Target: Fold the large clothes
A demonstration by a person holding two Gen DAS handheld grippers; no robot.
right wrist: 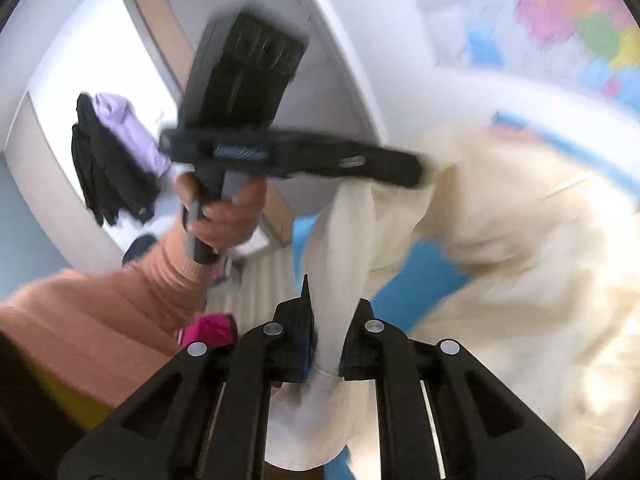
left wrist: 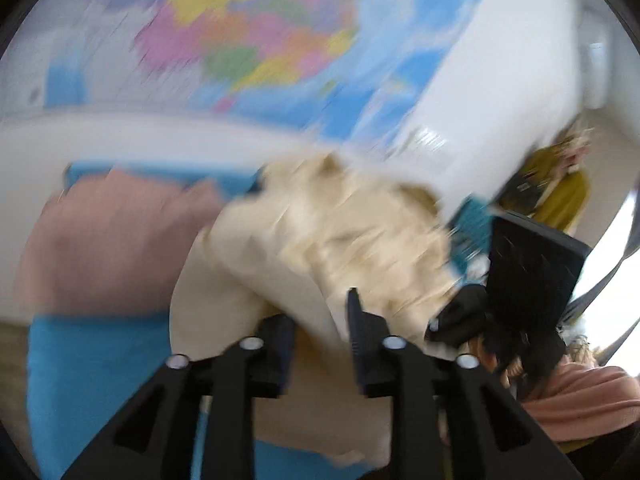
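Cream garment [right wrist: 500, 240] lifted off blue bed [left wrist: 92, 380], bunched, no fold visible yet. Right gripper [right wrist: 326, 344] pinches a fabric strip; left gripper [left wrist: 320, 344] jaws part-spread around cloth, grip unclear.

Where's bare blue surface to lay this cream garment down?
Bare blue sheet shows lower left, bordered by the pink cloth above and the cream garment on the right. Another patch sits between cream folds. Right of the garment is crowded.

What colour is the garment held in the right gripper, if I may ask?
Cream garment, clearest in the right wrist view.
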